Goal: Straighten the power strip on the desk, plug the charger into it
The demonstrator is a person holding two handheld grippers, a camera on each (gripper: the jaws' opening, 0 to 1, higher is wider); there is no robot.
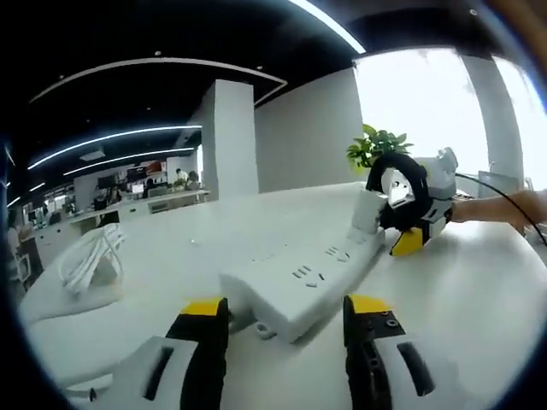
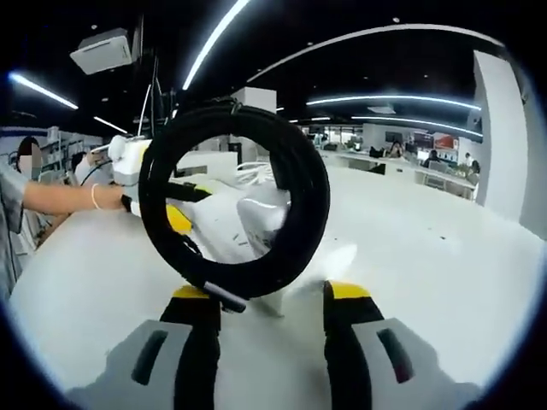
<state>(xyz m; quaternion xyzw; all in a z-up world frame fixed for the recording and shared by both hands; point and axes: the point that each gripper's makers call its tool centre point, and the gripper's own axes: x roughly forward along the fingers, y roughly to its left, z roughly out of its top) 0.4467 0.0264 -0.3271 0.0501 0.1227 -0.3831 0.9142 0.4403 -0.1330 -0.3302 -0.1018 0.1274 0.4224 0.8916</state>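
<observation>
On desk, left gripper [image 1: 286, 320] open, straddling power strip [image 1: 305, 282]; at 2 o'clock, right gripper [image 1: 408, 224] grips charger [image 1: 367, 212] over sockets, likely for insertion.

The power strip [image 1: 299, 286] looks like smooth white plastic with a soft shine. The desk [image 1: 479, 290] has a smooth white surface, slightly glossy — it reflects the light. The coiled cable [image 2: 235, 201] is black and matt, like rubber. The charger [image 1: 367, 212] seems to be smooth white plastic.
</observation>
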